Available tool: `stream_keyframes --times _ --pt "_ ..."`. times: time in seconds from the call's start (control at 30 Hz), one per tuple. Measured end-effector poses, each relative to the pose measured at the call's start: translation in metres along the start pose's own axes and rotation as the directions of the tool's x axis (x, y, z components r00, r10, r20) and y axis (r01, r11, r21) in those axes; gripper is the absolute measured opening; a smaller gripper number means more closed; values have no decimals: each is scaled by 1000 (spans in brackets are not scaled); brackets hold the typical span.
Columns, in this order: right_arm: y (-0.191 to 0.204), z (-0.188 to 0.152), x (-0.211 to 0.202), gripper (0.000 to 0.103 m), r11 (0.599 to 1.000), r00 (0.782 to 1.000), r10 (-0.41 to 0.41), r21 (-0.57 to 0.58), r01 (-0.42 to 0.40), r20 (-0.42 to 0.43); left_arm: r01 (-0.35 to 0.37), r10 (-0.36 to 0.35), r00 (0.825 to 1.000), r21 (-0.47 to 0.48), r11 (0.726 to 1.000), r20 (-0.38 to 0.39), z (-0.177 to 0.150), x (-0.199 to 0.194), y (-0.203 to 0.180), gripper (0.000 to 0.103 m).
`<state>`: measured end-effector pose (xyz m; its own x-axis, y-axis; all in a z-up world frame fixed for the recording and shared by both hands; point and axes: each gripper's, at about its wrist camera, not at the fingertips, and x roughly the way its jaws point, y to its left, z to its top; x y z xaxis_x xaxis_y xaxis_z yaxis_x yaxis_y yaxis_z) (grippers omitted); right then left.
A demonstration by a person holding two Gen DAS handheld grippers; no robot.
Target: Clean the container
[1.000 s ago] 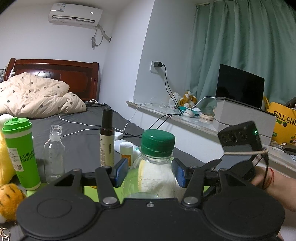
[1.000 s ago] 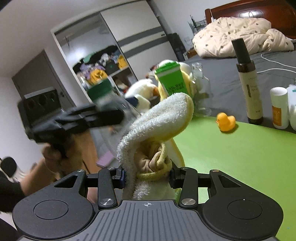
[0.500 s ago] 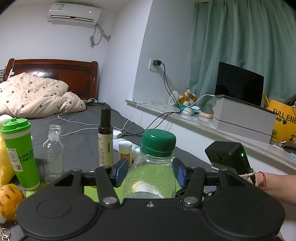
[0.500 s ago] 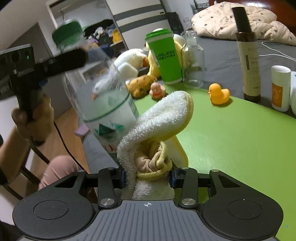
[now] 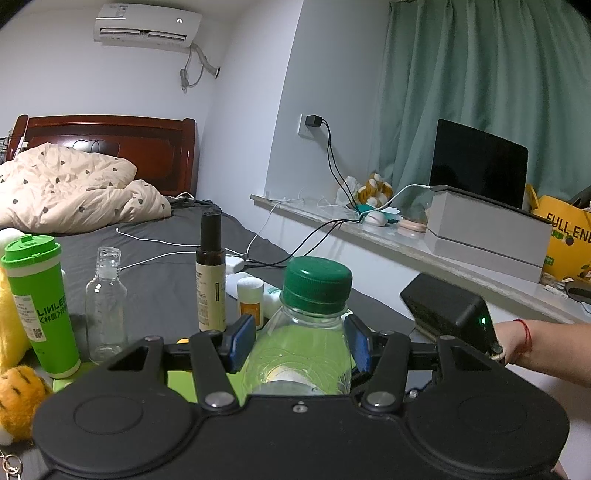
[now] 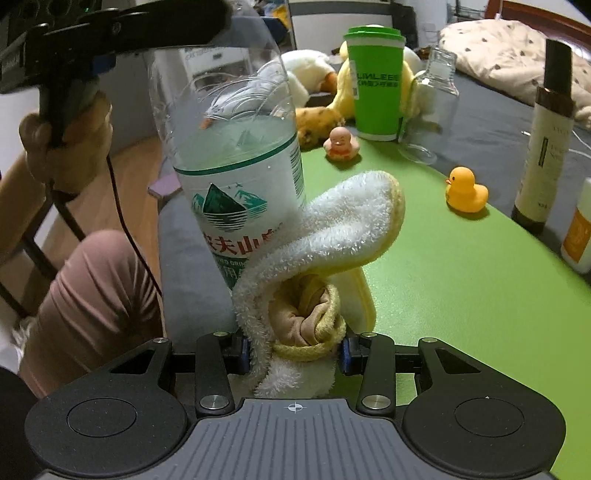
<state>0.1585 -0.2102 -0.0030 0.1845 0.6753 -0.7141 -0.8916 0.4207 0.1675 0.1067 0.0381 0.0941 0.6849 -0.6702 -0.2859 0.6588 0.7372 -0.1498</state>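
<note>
The clear plastic water bottle with a green cap (image 6: 236, 155) hung clamped in my left gripper (image 5: 300, 341) above the table edge; my right gripper (image 6: 293, 352), pinching a folded white-and-yellow terry cloth (image 6: 332, 229), pressed it against the label. Wiping looked barely begun.

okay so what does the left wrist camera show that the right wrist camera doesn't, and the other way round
Only the left wrist view shows the bottle's green cap, the laptop and the air conditioner. Only the right wrist view shows the towel clamped in the right gripper, the bottle's label and the rubber duck. Both show the water bottle held in the left gripper, plus the green cup.
</note>
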Motion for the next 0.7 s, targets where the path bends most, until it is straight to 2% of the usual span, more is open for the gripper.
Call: stream_keyframes --times 0.1,0.23,0.43,0.7 --pt "-4 2 -12 42 999 999 -25 30 24 26 2 -2 1000 -2 1000 -2 0 0 1 52" --pt "-12 4 -44 42 997 994 -26 71 19 106 13 -13 1000 -5 1000 -2 -1 0 3 52" --pt "-6 18 -89 42 999 978 -12 -32 19 210 24 -24 1000 -11 1000 -3 -2 -1 4 53" --pt "-6 49 -97 42 985 966 123 -148 -91 229 33 -33 999 -11 999 -12 -1 0 6 53"
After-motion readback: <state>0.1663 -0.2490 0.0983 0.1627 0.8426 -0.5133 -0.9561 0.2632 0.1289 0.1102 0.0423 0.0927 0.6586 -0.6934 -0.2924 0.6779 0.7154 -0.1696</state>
